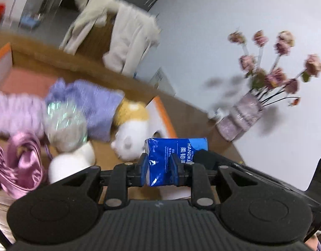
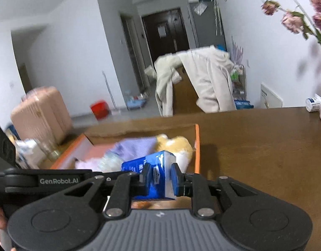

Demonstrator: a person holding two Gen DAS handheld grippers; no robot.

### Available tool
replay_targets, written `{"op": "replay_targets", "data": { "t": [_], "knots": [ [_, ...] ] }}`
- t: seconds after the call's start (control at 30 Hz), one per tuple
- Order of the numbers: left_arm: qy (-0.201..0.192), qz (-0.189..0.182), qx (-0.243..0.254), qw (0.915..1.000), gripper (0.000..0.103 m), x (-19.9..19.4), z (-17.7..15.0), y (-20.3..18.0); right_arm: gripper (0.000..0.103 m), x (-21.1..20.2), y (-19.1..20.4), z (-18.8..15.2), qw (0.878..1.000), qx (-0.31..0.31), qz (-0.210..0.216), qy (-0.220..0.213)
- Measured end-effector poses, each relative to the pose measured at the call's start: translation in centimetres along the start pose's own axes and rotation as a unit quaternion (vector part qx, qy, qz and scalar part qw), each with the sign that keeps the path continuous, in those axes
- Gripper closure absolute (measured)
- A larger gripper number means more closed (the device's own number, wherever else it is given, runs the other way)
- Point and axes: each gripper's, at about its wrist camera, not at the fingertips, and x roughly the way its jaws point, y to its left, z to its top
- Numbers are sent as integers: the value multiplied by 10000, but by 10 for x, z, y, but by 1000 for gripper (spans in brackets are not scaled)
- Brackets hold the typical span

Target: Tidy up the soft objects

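I have both tools closed on one blue tissue pack (image 1: pixel 173 156): the left tool (image 1: pixel 159 165) pinches one end, the right tool (image 2: pixel 159 177) pinches the other, each with its pads pressed into the wrapper and only the pack's thickness between them. The pack hangs above the near side of the orange-edged box (image 2: pixel 197 146), which stands on the brown surface (image 2: pixel 265 156) towards its far edge. The box already contains a purple cloth (image 1: pixel 97 104), a yellow-and-white plush (image 1: pixel 131 125), a fluffy lilac item (image 1: pixel 16 113) and a clear-wrapped bundle (image 1: pixel 66 121); I judge these sorted. A pink satin piece (image 1: pixel 24 167) and a white rounded item (image 1: pixel 70 163) lie at the left; I cannot tell whether they sit inside the box. I judge the task well along: the pack remains to be lowered and released, then any strays collected. A vase (image 1: pixel 240 117) of flowers stands apart at the right edge.
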Motion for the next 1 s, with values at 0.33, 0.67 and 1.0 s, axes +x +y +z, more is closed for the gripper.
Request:
{"op": "replay_targets", "data": {
  "t": [0.33,0.67,1.0],
  "knots": [
    [125,897,869,9921,68,-13,-4,13,84,60,17,-22,9948,-459,-238,876],
    [-751,1493,1915,9672,49,-121,-7,-11,78,-24,18,-2,9988,-402,-126,244],
    [-1575,2031,2696,9280,24,-240,-87,-42,61,-146,52,-45,9968,-588,199,-512]
  ]
}}
